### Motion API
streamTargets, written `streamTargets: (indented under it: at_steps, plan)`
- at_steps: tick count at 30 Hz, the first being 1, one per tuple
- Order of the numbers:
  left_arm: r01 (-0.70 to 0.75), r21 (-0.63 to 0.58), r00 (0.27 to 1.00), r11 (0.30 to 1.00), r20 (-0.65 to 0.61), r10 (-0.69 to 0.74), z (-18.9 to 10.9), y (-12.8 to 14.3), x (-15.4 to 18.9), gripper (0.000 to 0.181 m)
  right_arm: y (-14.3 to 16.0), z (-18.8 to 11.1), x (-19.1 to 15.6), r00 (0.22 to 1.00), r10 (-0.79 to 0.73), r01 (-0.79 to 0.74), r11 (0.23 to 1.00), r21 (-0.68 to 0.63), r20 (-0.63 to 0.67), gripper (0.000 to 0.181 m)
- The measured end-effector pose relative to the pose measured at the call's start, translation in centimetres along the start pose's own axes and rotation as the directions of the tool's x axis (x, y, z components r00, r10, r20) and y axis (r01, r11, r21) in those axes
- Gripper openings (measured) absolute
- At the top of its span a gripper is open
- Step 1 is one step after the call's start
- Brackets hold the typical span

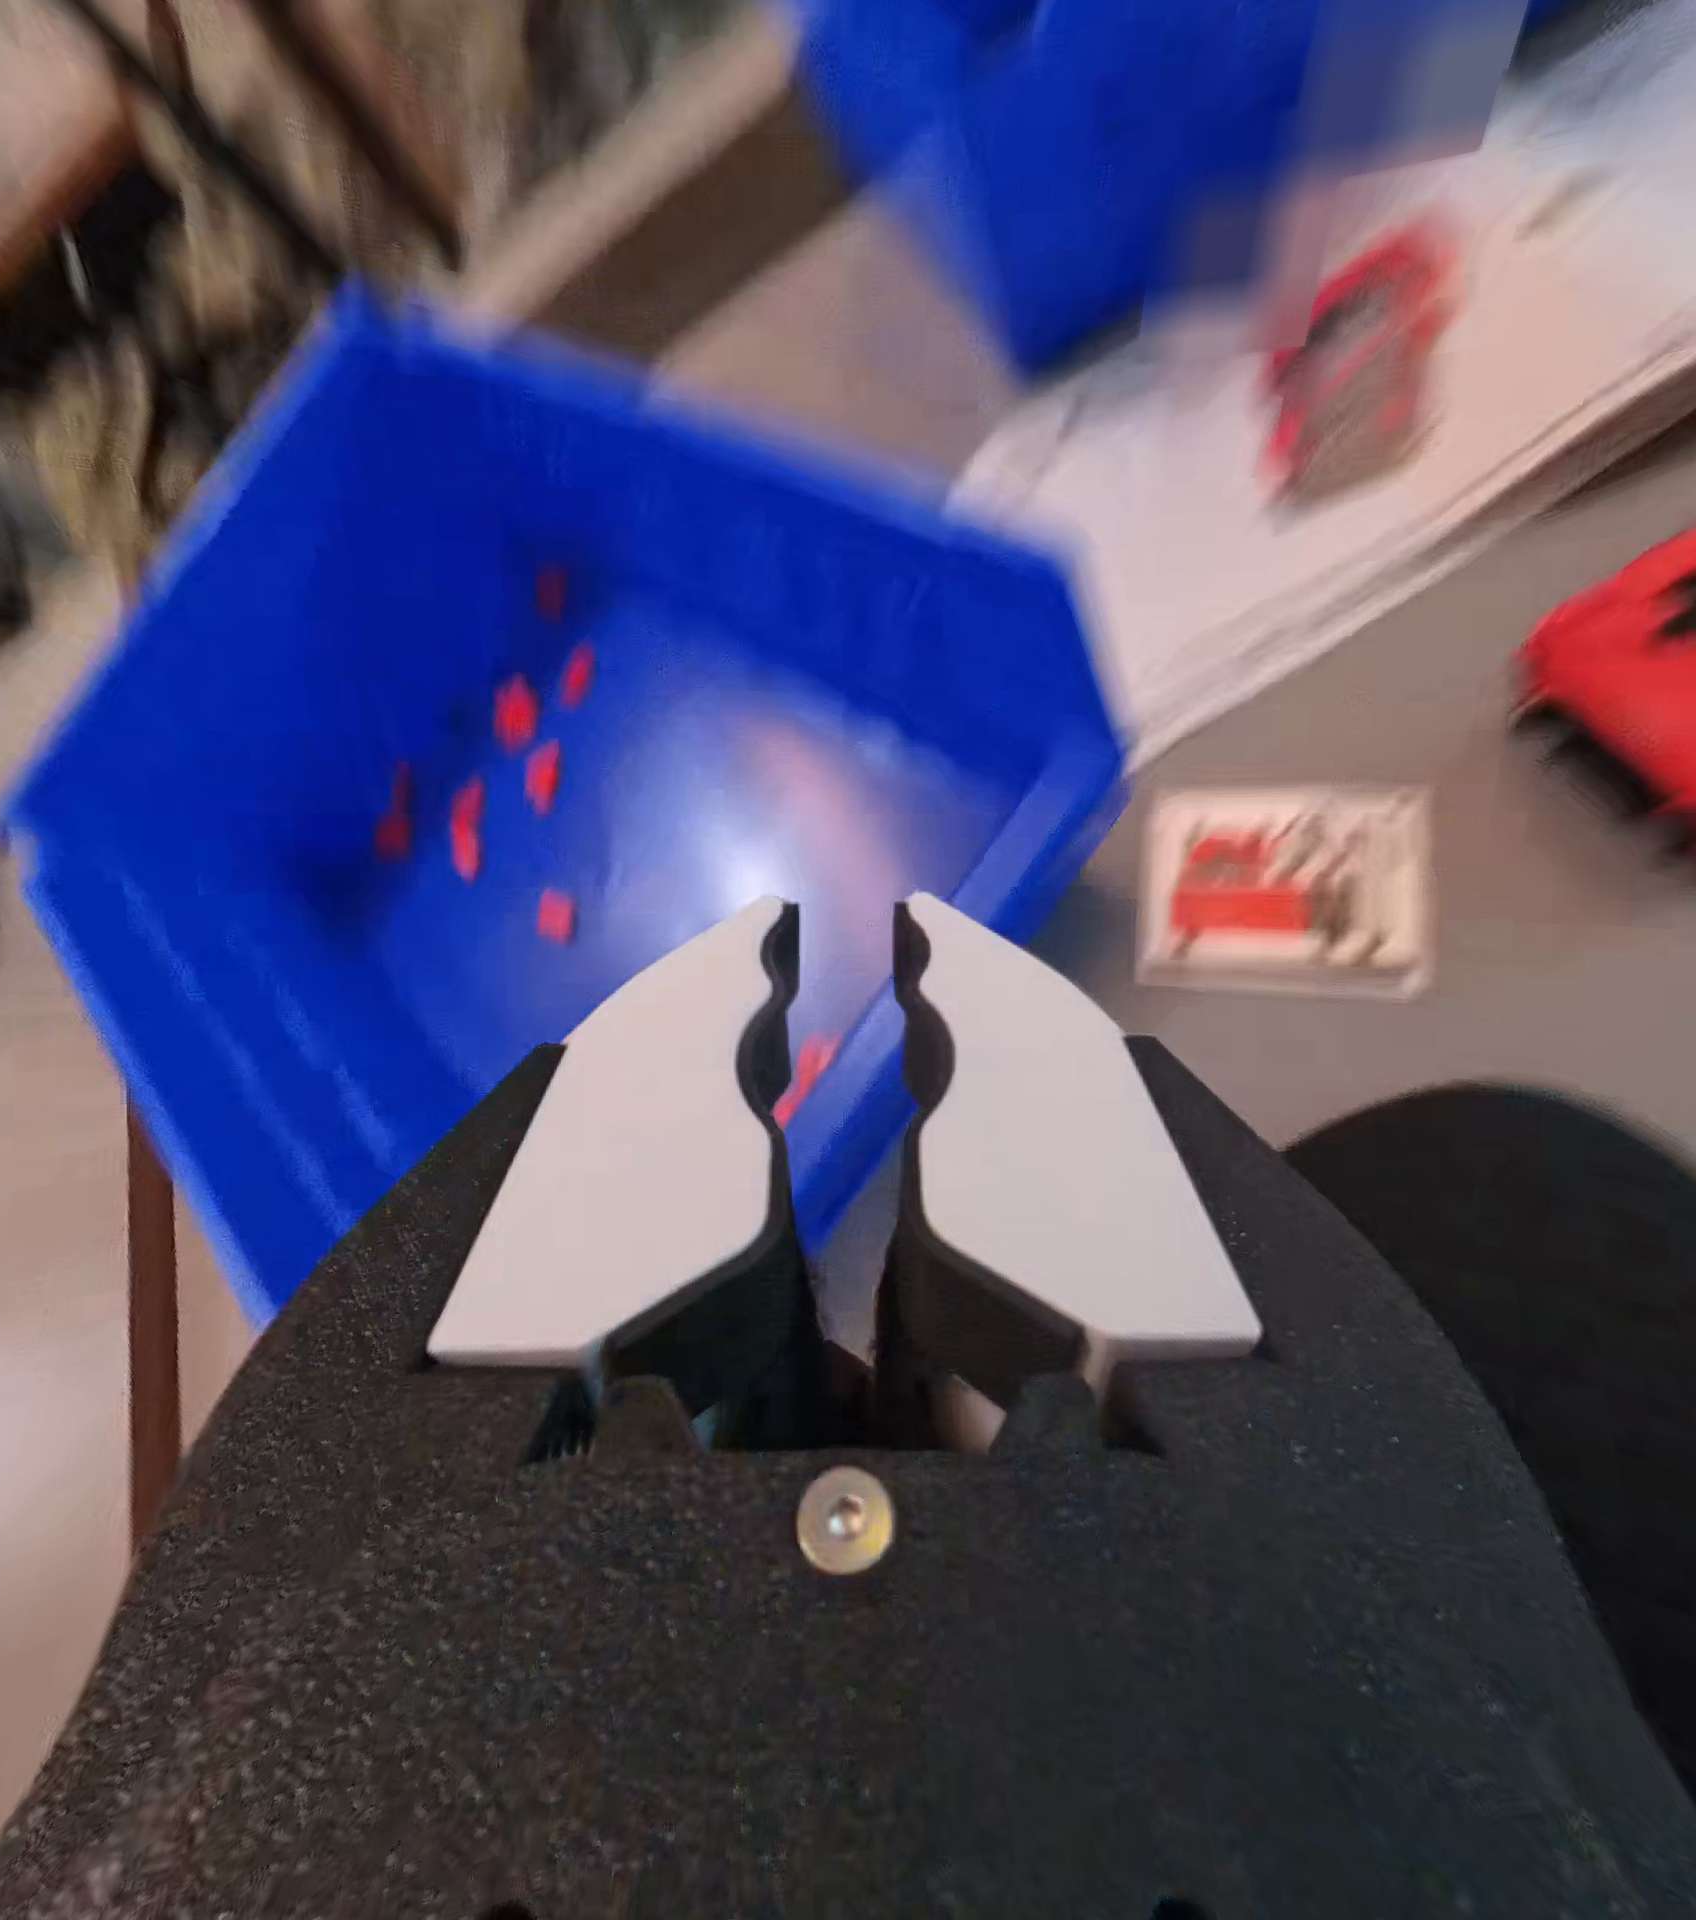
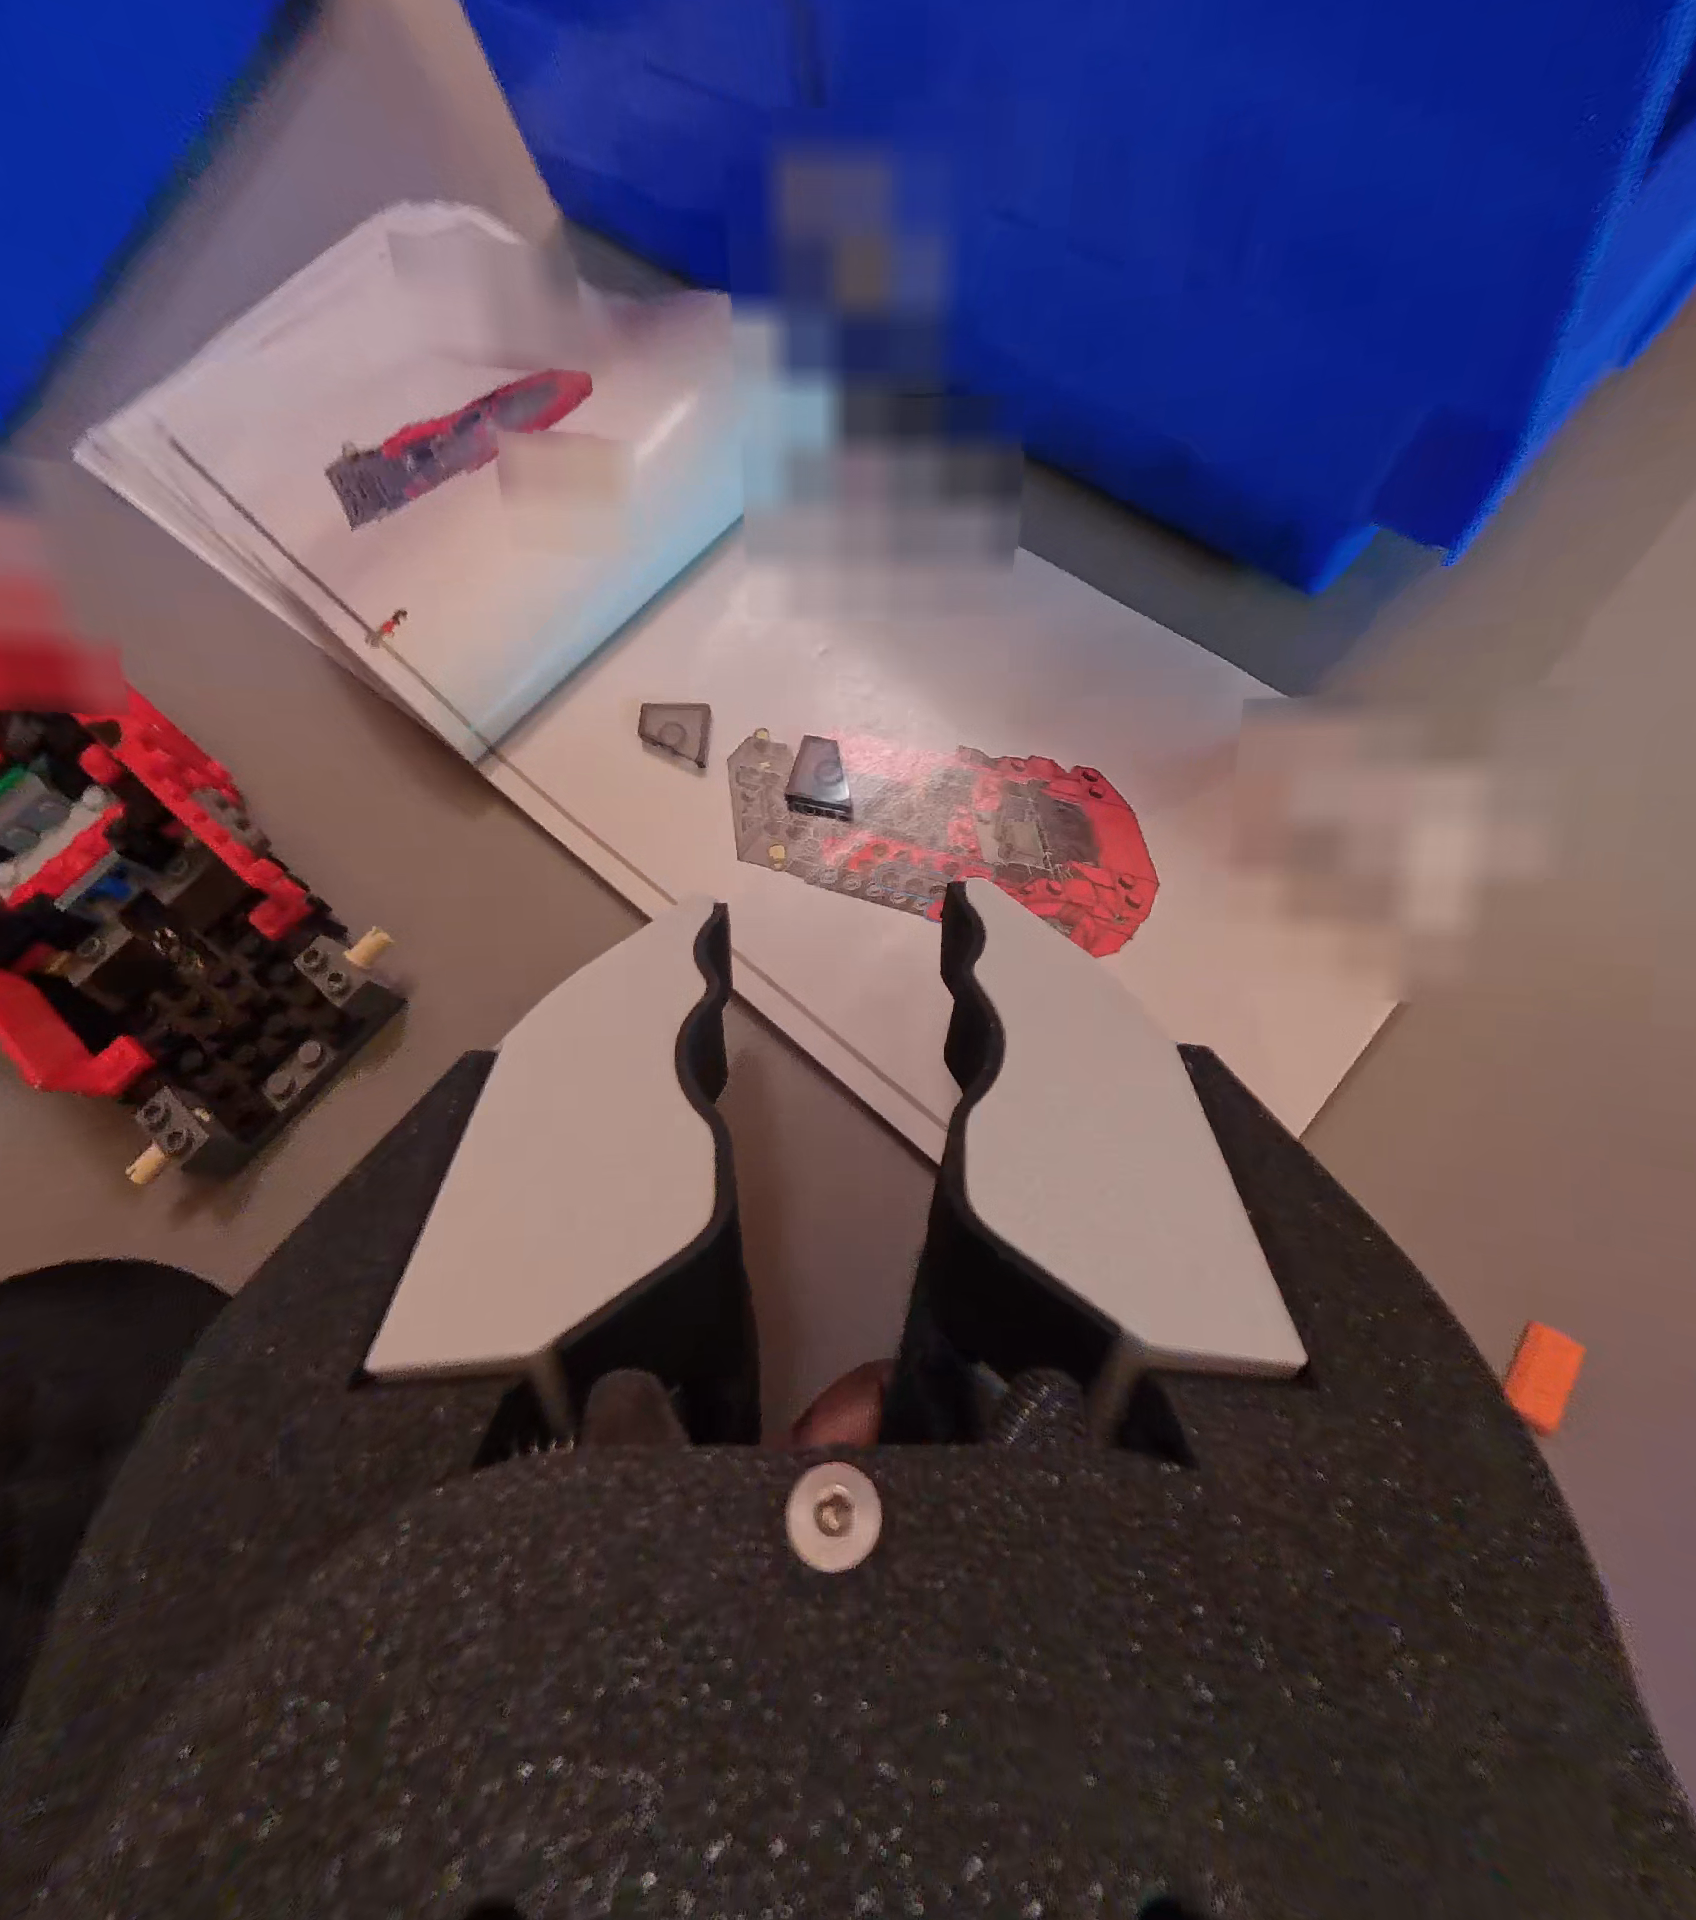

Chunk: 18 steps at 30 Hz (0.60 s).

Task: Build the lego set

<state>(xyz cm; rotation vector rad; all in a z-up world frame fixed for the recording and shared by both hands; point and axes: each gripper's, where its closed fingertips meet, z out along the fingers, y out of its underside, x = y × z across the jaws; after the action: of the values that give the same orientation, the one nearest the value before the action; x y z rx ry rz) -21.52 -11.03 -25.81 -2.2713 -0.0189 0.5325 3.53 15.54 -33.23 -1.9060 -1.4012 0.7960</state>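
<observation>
My left gripper [image 1: 846, 920] hovers over the near corner of a blue bin [image 1: 200, 582] that holds several small red lego pieces [image 1: 517, 712]. Its jaws stand a narrow gap apart with nothing between them. The view is blurred by motion. My right gripper [image 2: 831, 920] is open and empty, above the near edge of the open instruction booklet [image 2: 927, 665]. A small dark sloped piece [image 2: 820, 779] and a dark triangular piece [image 2: 675, 727] lie on the page. The partly built red and black car [image 2: 96, 894] sits on the table to the left; it also shows in the left wrist view [image 1: 1675, 675].
Large blue bins [image 2: 1187, 260] stand behind the booklet. A small orange piece [image 2: 1542, 1374] lies on the grey table at the right. A small picture card [image 1: 1280, 894] lies beside the bin. A dark clothed part of the person [image 2: 13, 1455] is at the lower left. The left gripper's tips are roughly 35 cm from the right gripper's. The left tips stand about 12 cm off the small picture card [image 1: 1280, 894].
</observation>
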Motion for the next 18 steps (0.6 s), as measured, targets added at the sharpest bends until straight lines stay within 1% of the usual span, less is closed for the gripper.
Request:
streamTargets:
  at_steps: [1, 2, 3, 4, 5, 6, 7, 8, 9, 11, 12, 13, 15, 16, 17, 18]
  plan:
    - [-0.046, 0.118, 0.998, 0.992, -0.029, 0.049, -0.3, -2.7, 1.2, 0.017, 0.0, 0.2, -0.1, 1.000, -0.026, 0.027, 0.999, -0.036, 0.012, 0.039]
    - [-0.088, 0.228, 0.993, 0.970, -0.055, 0.103, -0.5, -5.2, 2.5, 0.018, -0.1, 0.4, -0.2, 0.998, -0.053, 0.054, 0.996, -0.067, 0.023, 0.039]
    - [-0.103, 0.328, 0.987, 0.939, -0.084, 0.137, -0.6, -7.7, 3.9, 0.018, -0.4, 0.7, -0.3, 0.996, -0.081, 0.084, 0.992, -0.091, 0.036, 0.039]
    - [-0.092, 0.408, 0.976, 0.908, -0.145, 0.164, -0.5, -9.9, 5.7, 0.018, -0.6, 1.1, -0.3, 0.993, -0.107, 0.112, 0.988, -0.108, 0.052, 0.039]
    - [-0.074, 0.455, 0.947, 0.888, -0.247, 0.206, -0.1, -11.5, 8.0, 0.018, -0.9, 1.5, -0.2, 0.990, -0.128, 0.135, 0.983, -0.121, 0.062, 0.039]
    - [-0.058, 0.460, 0.899, 0.886, -0.362, 0.247, 0.7, -12.5, 10.4, 0.016, -1.2, 2.1, -0.2, 0.986, -0.149, 0.157, 0.978, -0.133, 0.074, 0.038]
    - [-0.051, 0.436, 0.856, 0.898, -0.444, 0.264, 1.9, -13.1, 12.2, 0.012, -1.4, 2.6, -0.3, 0.980, -0.173, 0.185, 0.972, -0.144, 0.096, 0.035]
    - [-0.072, 0.400, 0.833, 0.914, -0.479, 0.276, 3.6, -13.5, 13.2, 0.008, -1.5, 3.2, -0.5, 0.975, -0.190, 0.206, 0.967, -0.148, 0.118, 0.031]
    - [-0.119, 0.358, 0.832, 0.926, -0.473, 0.290, 5.6, -13.5, 13.6, 0.005, -1.6, 3.8, -0.7, 0.972, -0.195, 0.214, 0.965, -0.148, 0.135, 0.029]
    - [-0.210, 0.249, 0.859, 0.945, -0.414, 0.300, 9.8, -13.3, 13.4, 0.000, -1.2, 4.6, -1.1, 0.968, -0.188, 0.216, 0.962, -0.168, 0.169, 0.027]
    - [-0.267, 0.185, 0.861, 0.946, -0.396, 0.321, 11.5, -12.7, 13.5, 0.000, -0.8, 4.8, -0.9, 0.969, -0.181, 0.211, 0.961, -0.181, 0.168, 0.027]
    - [-0.323, 0.127, 0.858, 0.938, -0.378, 0.346, 12.9, -12.0, 13.6, 0.000, -1.1, 4.9, -0.8, 0.972, -0.167, 0.192, 0.970, -0.151, 0.163, 0.020]
    - [-0.406, 0.009, 0.849, 0.914, -0.366, 0.381, 14.8, -10.1, 14.2, 0.000, -0.7, 4.4, -0.5, 0.976, -0.135, 0.161, 0.975, -0.153, 0.169, 0.011]
    - [-0.431, -0.041, 0.842, 0.902, -0.378, 0.385, 15.3, -9.1, 14.6, 0.000, -0.4, 4.0, 0.0, 0.980, -0.116, 0.142, 0.977, -0.157, 0.162, 0.011]
    - [-0.455, -0.080, 0.834, 0.887, -0.388, 0.393, 15.6, -8.2, 15.0, 0.000, 0.0, 3.4, 0.6, 0.985, -0.102, 0.125, 0.979, -0.164, 0.142, 0.011]
    - [-0.472, -0.085, 0.831, 0.878, -0.377, 0.410, 15.6, -8.0, 15.0, 0.000, 0.4, 2.7, 1.5, 0.990, -0.086, 0.105, 0.980, -0.169, 0.115, 0.010]
